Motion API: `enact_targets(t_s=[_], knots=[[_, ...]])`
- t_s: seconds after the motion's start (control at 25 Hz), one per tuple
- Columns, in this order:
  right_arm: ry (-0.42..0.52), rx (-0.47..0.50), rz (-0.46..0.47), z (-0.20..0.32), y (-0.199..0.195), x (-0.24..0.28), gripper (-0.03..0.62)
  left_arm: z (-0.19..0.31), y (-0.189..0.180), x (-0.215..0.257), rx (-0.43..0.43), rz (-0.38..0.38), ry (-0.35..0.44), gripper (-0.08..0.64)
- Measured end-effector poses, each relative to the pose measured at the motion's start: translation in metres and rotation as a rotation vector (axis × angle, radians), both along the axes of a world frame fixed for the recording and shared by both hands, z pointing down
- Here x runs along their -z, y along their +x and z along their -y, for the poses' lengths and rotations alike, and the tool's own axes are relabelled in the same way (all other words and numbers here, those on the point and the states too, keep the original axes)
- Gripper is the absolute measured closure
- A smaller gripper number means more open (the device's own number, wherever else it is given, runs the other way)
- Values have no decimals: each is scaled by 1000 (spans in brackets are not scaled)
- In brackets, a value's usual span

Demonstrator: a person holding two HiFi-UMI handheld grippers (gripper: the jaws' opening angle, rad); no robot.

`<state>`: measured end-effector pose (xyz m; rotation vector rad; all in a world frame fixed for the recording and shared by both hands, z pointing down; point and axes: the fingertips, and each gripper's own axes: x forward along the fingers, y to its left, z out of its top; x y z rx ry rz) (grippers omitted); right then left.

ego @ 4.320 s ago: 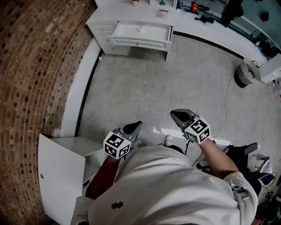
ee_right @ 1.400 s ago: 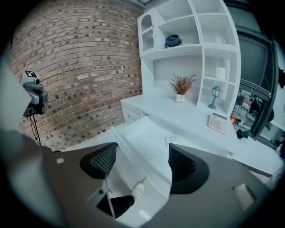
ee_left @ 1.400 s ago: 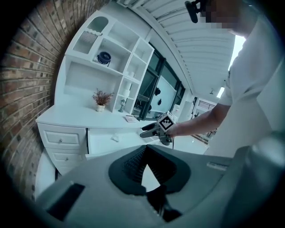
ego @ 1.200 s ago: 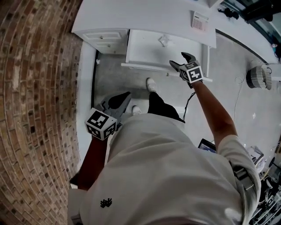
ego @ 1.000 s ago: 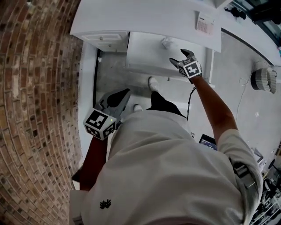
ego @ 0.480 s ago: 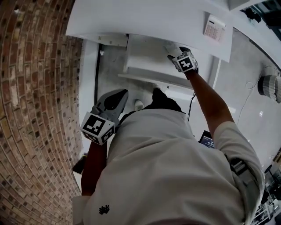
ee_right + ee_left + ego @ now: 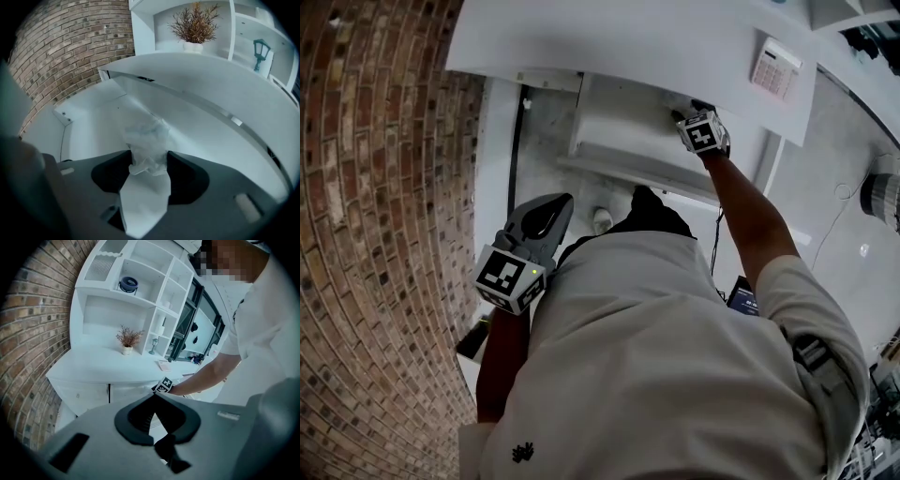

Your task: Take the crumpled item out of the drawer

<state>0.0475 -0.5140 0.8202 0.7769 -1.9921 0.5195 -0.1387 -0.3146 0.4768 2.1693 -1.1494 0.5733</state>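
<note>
The crumpled white paper point(image 7: 147, 138) lies on the floor of the open white drawer point(image 7: 614, 131), under the desk's edge. In the right gripper view it sits between the tips of my right gripper point(image 7: 149, 154). The jaws have just been closing and both pads now touch its sides. In the head view my right gripper point(image 7: 687, 112) reaches down into the drawer's far right corner and hides the paper. My left gripper point(image 7: 560, 202) hangs low at the left over the floor, shut and with nothing in it point(image 7: 153, 397).
The white desk top point(image 7: 628, 47) overhangs the drawer and carries a calculator point(image 7: 776, 67). A brick wall point(image 7: 375, 187) runs along the left. Shelves above the desk hold a potted plant point(image 7: 194, 23). A basket point(image 7: 886, 197) stands on the floor at the right.
My right gripper has sunk into the drawer towards its back and its jaws have narrowed around the paper. The left gripper has drifted slightly; the head has come closer to the desk.
</note>
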Motion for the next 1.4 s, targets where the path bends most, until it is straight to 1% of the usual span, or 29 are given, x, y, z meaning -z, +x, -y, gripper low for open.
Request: enact_targets(t_s=[0.12,0.2,0.32,0.44,0.76,0.88,1.08,1.24,1.4], knots=[[11,1,-38,1,6,2,393,2,-1,1,0,6,7,554],[28,0,-49,3,7,5,411,2,-1,1,3,-3,9,554],[49,5,-61,4,8,9,422,0,-2,1,-8,-7,13,554],[54,12,-57,0,7,17,425,-2,-2,6,-28,-4,33,554],[69,54,-50,-23,-3,39,430,-17,-9,14,-66,-30,61,554],[87,52,-50,-31,-3,52,433,-25,-11,18,-98,-36,100,554],[111,43,-43,-53,-8,76,434,-44,-12,34,-92,-114,133,554],[152,33,-38,-71,-11,99,434,-68,-22,35,-116,-123,137,554],[192,32,-29,-89,-16,123,436,-86,-32,41,-132,-136,168,554]])
